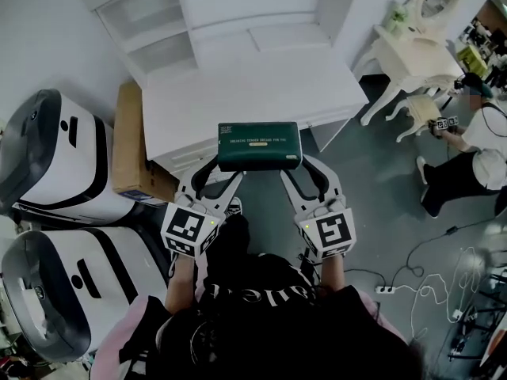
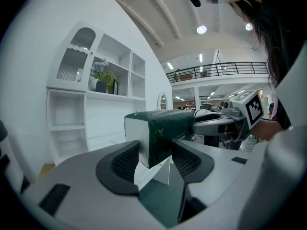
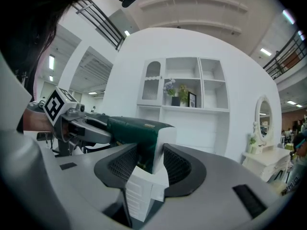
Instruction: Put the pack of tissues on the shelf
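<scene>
at the far left stand two white pod-shaped machines [image 1: 55,157], and beside them a cardboard box [image 1: 129,137] leans against the white table [image 1: 261,85]. the shelf [image 1: 154,26] rises at the table's back, its open compartments mostly bare; the gripper views show a small plant and a frame on an upper level.

the left hand-held gripper [image 1: 212,171] is closed on the left end of the pack of tissues [image 1: 260,145], its pads pressing both faces of the dark green wrapper. the pack hangs level between the two tools, over the table's near edge and well short of the shelf. the right hand-held gripper [image 1: 305,169] is clamped the same way on the right end.

this looks like the carry stage: the pack is lifted and not yet placed. the next move calls for both grippers to travel forward and up in step, keeping the pack level, then to slide it into a free compartment before either grip is let go.

at the right stands a white dressing table [image 1: 412,54], with a person [image 1: 475,153] beyond it.
</scene>
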`<state>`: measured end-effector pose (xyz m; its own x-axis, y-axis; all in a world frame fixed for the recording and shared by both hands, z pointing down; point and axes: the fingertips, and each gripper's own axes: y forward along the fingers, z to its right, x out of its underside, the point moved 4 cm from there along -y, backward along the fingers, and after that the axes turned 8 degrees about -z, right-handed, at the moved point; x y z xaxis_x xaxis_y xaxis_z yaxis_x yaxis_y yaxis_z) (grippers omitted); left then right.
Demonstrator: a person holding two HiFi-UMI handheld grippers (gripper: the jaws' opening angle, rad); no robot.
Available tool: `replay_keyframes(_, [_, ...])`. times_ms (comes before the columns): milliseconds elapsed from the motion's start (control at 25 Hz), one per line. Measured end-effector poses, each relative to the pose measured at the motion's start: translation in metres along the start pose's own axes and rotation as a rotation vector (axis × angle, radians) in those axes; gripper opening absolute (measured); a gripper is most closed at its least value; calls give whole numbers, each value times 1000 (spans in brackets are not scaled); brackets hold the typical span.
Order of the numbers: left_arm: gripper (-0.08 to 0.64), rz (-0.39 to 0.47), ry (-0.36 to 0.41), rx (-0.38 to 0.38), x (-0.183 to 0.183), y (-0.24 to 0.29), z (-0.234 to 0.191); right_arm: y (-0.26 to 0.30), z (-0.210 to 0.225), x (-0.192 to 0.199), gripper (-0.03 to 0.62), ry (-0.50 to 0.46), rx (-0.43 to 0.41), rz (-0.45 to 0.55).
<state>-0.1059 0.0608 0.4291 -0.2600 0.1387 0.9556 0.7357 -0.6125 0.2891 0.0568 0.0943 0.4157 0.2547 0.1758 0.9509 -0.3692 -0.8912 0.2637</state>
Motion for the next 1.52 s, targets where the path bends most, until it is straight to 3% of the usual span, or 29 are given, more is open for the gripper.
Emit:
replay_keyframes(800, [209,64,27,72,-54,123,-200,202,78,-73,195,-6,87,-17])
replay_keyframes(1240, [208,65,10,73,-70,179,-232,247,127,-81,195,-22,92,-14])
replay_keyframes(1520, [209,60,16,-25,-96,231,-239,279,191,-84,195,-27,-1,13])
